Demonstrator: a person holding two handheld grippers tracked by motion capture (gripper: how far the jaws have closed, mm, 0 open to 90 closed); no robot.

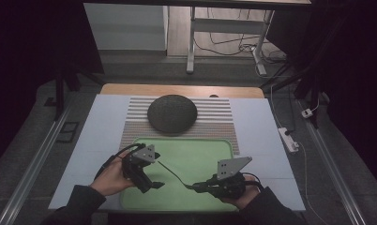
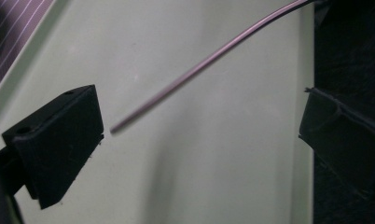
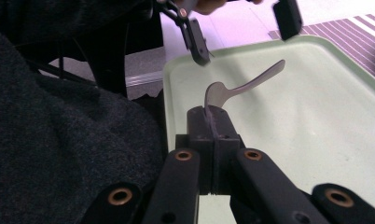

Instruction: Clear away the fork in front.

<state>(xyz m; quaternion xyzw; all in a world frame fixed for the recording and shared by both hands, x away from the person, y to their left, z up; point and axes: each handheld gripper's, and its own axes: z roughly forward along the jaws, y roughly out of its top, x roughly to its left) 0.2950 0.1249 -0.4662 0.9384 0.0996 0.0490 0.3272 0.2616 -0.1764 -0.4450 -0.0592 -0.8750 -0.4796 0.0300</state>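
A thin metal spoon (image 1: 170,171) hangs over the green tray (image 1: 200,150). My right gripper (image 1: 196,187) is shut on its bowl end, seen close in the right gripper view, where the jaws (image 3: 212,119) clamp the spoon (image 3: 244,84) and its handle points away and up. My left gripper (image 1: 151,186) is open at the tray's front left. In the left gripper view the handle (image 2: 199,67) ends between the spread jaws (image 2: 199,135) without touching either. The right gripper view also has the left gripper (image 3: 244,35) open around the handle tip.
A dark round domed object (image 1: 172,113) sits on a striped mat (image 1: 219,122) behind the tray. A white sheet (image 1: 97,136) covers the table. A dark sleeve (image 3: 59,140) takes up the left of the right gripper view.
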